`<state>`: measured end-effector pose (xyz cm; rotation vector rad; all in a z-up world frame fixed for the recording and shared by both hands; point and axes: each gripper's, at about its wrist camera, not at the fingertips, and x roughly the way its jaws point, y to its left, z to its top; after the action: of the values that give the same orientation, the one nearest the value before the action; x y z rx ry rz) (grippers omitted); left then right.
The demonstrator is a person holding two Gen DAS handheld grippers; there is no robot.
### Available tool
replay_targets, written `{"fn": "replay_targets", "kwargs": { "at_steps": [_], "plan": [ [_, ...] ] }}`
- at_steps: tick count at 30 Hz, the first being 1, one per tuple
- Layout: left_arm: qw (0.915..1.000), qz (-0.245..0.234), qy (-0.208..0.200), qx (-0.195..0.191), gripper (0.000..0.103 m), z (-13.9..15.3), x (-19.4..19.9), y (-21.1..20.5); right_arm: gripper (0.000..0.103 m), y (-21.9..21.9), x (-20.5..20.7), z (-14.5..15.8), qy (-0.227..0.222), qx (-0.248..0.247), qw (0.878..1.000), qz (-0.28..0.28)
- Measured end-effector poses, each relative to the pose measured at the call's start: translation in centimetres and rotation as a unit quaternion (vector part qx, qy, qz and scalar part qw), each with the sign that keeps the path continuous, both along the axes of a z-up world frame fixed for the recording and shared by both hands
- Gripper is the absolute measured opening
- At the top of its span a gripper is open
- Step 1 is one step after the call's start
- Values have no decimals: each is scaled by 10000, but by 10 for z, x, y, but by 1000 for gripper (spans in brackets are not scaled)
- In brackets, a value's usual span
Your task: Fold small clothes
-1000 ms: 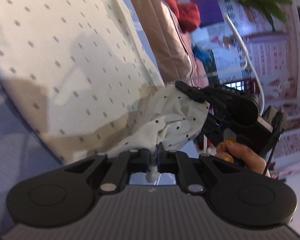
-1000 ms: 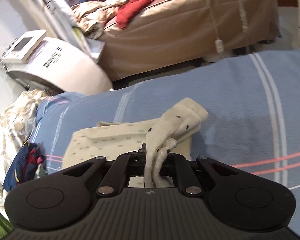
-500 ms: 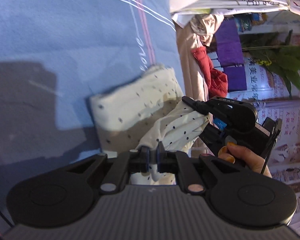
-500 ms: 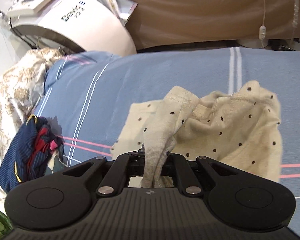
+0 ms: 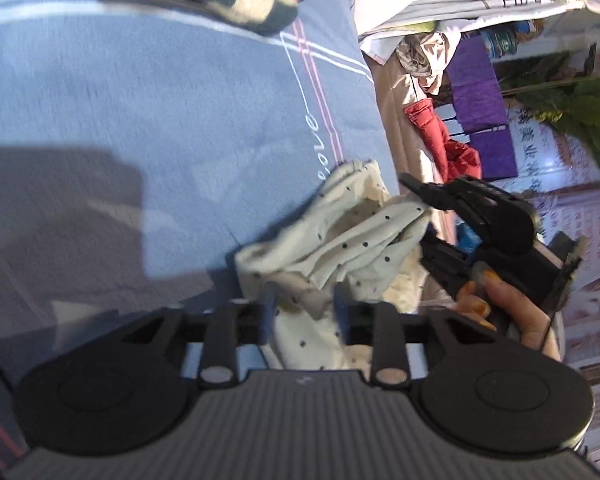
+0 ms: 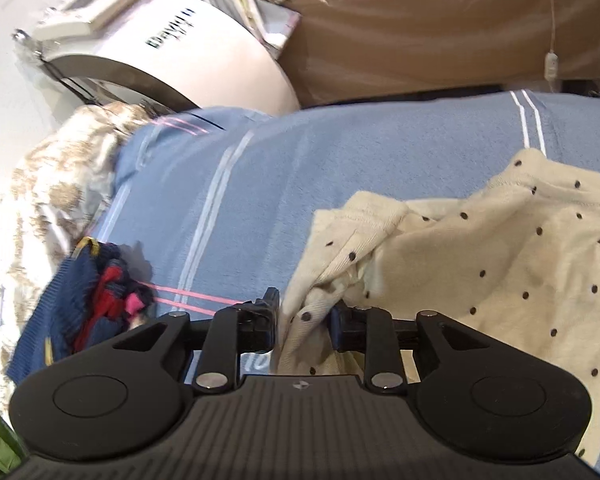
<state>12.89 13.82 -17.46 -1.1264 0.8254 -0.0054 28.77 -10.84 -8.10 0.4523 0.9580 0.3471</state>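
1. Left gripper (image 5: 304, 312): jaws opening, pads clear of the cloth between them.
2. Right gripper (image 6: 302, 318): jaws opening, cloth loose between the pads.
3. Garment (image 6: 480, 264): cream, dotted, crumpled on the blue bedspread (image 6: 300, 168), near its edge.
4. Dark clothes (image 6: 88, 292): apart, near the bedspread's other edge.

Dotted garment (image 6: 480, 264): lies on the bed cover (image 6: 300, 184), bunched. Left tongs (image 5: 304, 316) and right tongs (image 6: 304, 320): each at a garment edge, cloth between opening jaws. Knit bundle (image 6: 88, 300): on the cover, left of the garment. Machine (image 6: 172, 60): behind the bed.
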Motion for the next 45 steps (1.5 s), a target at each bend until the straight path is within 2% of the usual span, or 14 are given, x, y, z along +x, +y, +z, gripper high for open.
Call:
{"fn": "replay_targets", "kwargs": {
  "at_steps": [1,5,7,10,16,21,24,27,36,38,40,42,44,45],
  "plan": [
    [9997,42,-50,246,60,7,-2,3,47,-3,-4,4,-140,96,9998,46],
    [9902,-194,-692,1199,59,46,-7,10,47,-18,-23,22,-738,158,9968,252],
    [9779,-731,-1136,1598,57,69,-7,-1,47,-25,-33,30,-1026,-50,9942,323],
    [9501,-1574,-1681,2105,57,92,-6,-35,46,-36,-44,39,-1359,-317,9894,390],
    [9067,-2622,-1400,2993,54,83,10,-92,45,-48,-65,26,-1187,-1224,9840,515],
    [8865,-2833,-1154,3471,55,69,17,-99,45,-62,-99,5,-1154,-1511,9788,768],
    [8821,-2810,-991,3649,57,61,19,-93,46,-70,-109,-7,-993,-1299,9843,658],
    [8793,-2829,-864,3733,57,55,21,-89,46,-64,-117,-15,-1082,-1615,9776,808],
    [8830,-2829,-717,3675,63,36,29,-81,47,-57,-117,-39,-1066,-1988,9692,987],
    [8864,-2814,-772,3594,68,37,25,-76,49,-58,-119,-38,-1102,-1963,9696,959],
    [8917,-2745,-794,3511,83,42,20,-70,51,-61,-124,-32,-1223,-1868,9708,880],
    [8972,-2550,-783,3520,96,46,12,-63,71,-68,-131,-24,-1376,-1753,9720,739],
    [9056,-2380,-873,3401,96,50,1,-54,92,-77,-139,-18,-1443,-1627,9745,561],
    [9104,-2340,-951,3277,96,52,-5,-50,94,-82,-144,-16,-1442,-1571,9758,476]
  ]
}}
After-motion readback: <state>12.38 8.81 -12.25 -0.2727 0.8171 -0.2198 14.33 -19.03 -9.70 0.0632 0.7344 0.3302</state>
